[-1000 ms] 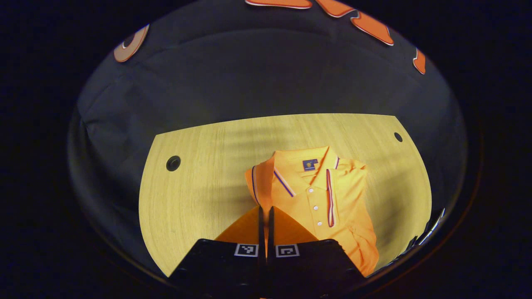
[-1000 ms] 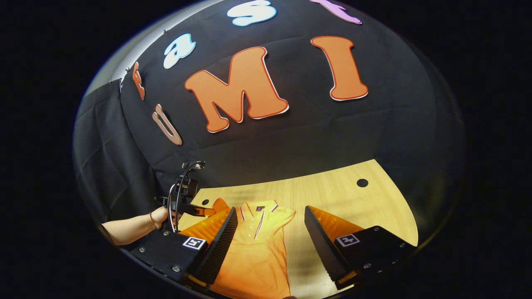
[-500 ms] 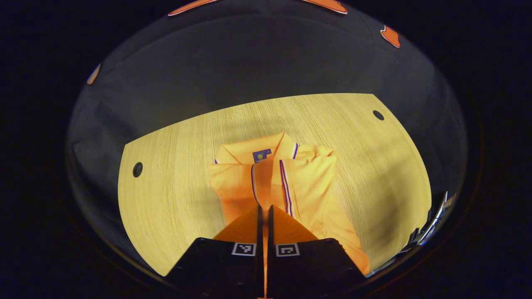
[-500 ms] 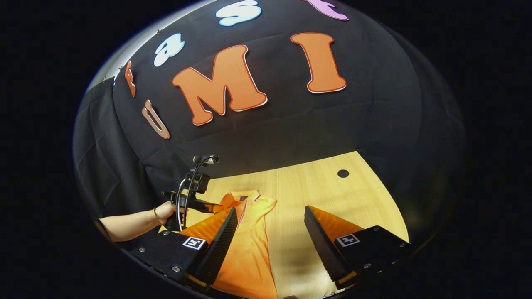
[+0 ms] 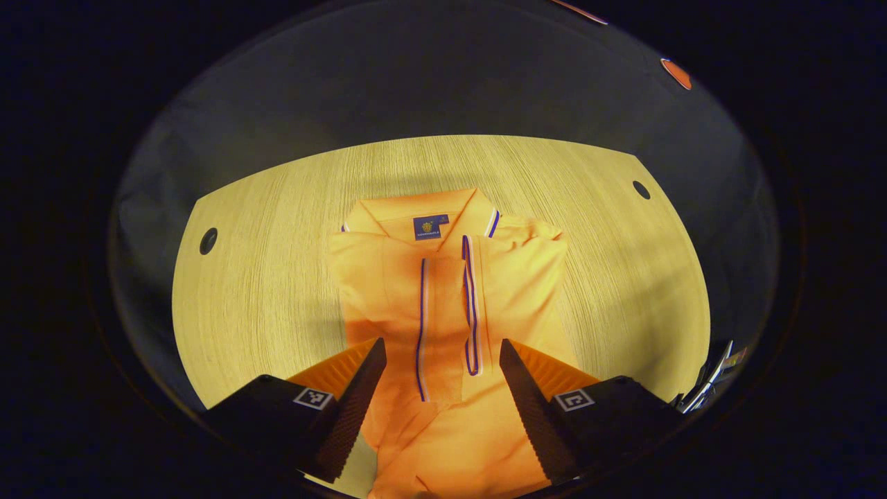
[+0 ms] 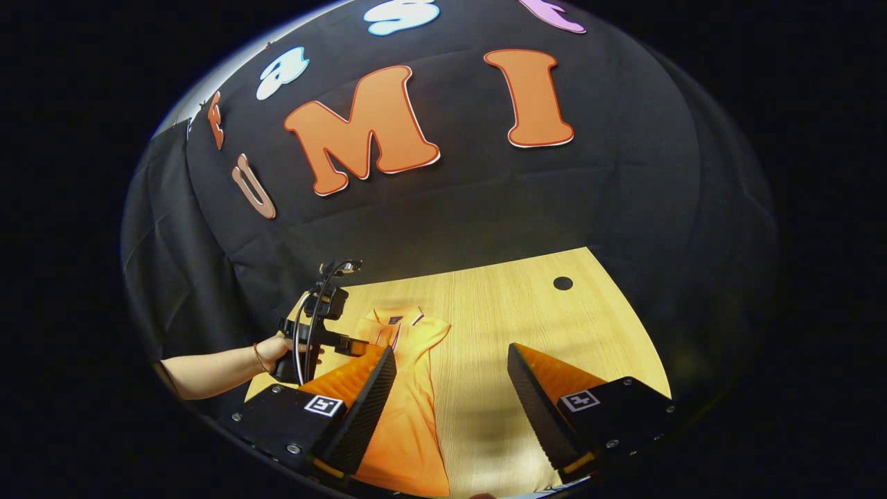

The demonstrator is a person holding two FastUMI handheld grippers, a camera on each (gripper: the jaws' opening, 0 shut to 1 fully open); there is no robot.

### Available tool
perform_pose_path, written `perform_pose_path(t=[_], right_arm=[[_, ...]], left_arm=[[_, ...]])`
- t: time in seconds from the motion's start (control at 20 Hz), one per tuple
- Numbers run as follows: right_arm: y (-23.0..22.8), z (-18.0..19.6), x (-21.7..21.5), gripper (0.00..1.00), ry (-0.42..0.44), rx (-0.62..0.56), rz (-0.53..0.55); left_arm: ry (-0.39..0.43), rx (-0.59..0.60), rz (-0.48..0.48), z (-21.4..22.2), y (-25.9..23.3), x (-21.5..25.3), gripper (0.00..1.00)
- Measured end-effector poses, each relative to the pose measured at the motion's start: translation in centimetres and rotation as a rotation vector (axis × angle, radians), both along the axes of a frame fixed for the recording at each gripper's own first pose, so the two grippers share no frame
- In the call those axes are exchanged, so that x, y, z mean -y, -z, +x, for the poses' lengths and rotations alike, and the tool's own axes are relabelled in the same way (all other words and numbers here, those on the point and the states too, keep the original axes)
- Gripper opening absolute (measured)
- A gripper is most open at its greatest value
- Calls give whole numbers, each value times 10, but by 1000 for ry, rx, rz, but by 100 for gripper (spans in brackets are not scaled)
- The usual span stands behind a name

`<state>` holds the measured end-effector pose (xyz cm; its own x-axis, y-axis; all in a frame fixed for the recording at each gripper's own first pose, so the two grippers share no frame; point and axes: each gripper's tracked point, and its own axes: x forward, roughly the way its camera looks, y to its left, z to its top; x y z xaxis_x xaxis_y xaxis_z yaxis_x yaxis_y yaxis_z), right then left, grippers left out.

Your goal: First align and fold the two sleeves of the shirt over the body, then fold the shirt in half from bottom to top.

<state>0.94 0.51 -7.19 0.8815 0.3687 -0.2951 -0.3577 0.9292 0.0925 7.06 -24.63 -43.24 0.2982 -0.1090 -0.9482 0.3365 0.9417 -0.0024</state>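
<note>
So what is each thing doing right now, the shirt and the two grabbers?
Orange shirt: lying flat on the wooden table, collar at the far end, both sleeves folded over the body, bottom not yet folded up.
Left gripper: open, holding nothing, above the shirt's middle.
Right gripper: open, holding nothing, above the table beside the shirt.
</note>
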Motion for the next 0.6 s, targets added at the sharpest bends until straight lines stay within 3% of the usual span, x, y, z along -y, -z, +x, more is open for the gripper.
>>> perform_pose_path(t=[0.5, 0.6], right_arm=[[21, -10, -45, 98, -82, -41, -53], [33, -9, -44, 98, -52, -48, -99]], left_arm=[[-83, 114, -115, -28, -84, -55, 99], [-72, 166, -114, -41, -104, -72, 99]])
